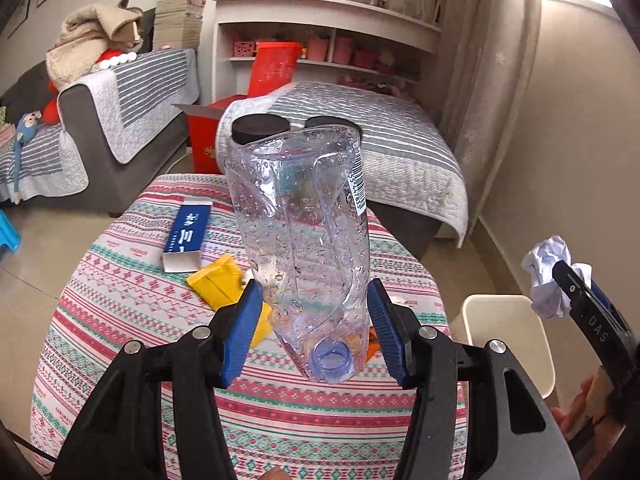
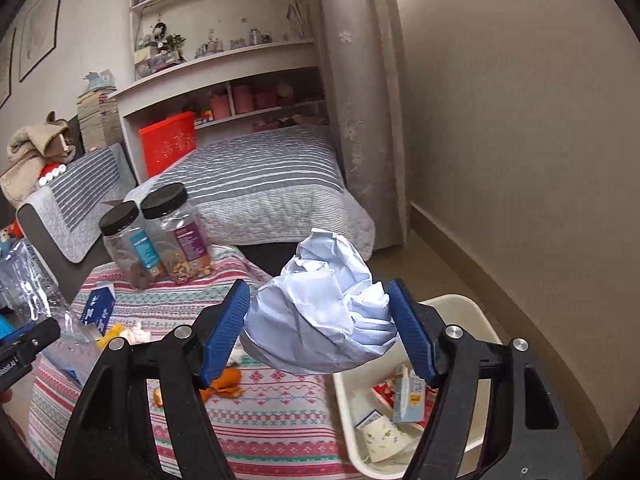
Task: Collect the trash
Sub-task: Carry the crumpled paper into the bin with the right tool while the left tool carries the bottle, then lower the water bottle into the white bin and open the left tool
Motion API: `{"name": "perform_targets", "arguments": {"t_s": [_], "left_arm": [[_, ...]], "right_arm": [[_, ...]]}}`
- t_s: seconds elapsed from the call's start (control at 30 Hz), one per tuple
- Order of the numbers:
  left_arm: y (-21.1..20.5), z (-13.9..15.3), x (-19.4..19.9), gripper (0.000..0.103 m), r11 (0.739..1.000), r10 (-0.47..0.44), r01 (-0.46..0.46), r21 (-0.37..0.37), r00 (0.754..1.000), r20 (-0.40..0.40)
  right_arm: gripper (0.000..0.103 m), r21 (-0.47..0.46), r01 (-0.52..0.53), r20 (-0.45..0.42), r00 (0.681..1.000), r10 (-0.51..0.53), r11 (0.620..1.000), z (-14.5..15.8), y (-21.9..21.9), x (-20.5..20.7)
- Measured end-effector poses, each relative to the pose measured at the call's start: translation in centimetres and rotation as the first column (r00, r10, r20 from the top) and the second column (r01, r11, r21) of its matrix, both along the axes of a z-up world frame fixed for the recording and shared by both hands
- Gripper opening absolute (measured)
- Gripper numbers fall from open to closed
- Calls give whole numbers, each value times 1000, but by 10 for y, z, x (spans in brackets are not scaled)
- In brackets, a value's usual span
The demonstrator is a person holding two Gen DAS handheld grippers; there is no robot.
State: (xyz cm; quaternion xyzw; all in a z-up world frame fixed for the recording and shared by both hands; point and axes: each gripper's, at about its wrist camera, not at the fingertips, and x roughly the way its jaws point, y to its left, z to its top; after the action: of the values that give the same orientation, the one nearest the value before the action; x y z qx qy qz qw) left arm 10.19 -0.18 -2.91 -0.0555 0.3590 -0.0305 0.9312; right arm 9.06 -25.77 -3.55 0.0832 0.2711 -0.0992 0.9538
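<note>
Already the bin (image 2: pixel 472 312) off the tabletop's right edge holds scraps; left gripper (image 1: pixel 316 320) clamps a crushed bottle (image 1: pixel 304 220), right gripper (image 2: pixel 320 324) grasps crumpled paper (image 2: pixel 320 320), while a blue carton (image 1: pixel 186 236) and yellow wrapper (image 1: pixel 218 280) remain.

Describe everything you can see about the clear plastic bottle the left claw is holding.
The plastic bottle is clear, crushed and dented, capless, with droplets clinging inside and a barcode strip along one side. The left claw is shut on it near the neck, the open mouth pointing back toward the camera, the base tilted up and away. It hangs above the striped tablecloth, touching nothing but the blue pads.
</note>
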Motion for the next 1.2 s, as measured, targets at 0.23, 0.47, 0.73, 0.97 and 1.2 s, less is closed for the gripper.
{"name": "perform_targets", "arguments": {"t_s": [0.23, 0.47, 0.73, 0.97, 1.2], "left_arm": [[-39, 2, 0, 54, 997, -73, 72, 3, 997, 9], [-93, 1, 1, 54, 986, -166, 166, -32, 986, 9], [-170, -16, 5, 54, 948, -297, 291, -126, 955, -29], [-228, -47, 2, 54, 911, -396, 379, -162, 914, -88], [-263, -62, 9, 55, 872, -467, 439, -216, 878, -100]], "right_arm": [[69, 39, 107, -69, 992, -104, 994, -16, -57, -3], [74, 58, 186, -104, 978, -179, 981, -22, -97, -17], [90, 78, 307, -75, 951, -301, 949, -14, -143, -53], [93, 94, 405, -35, 914, -404, 909, -7, -170, -82], [96, 33, 434, 8, 901, -434, 901, -2, -171, -89]]}}
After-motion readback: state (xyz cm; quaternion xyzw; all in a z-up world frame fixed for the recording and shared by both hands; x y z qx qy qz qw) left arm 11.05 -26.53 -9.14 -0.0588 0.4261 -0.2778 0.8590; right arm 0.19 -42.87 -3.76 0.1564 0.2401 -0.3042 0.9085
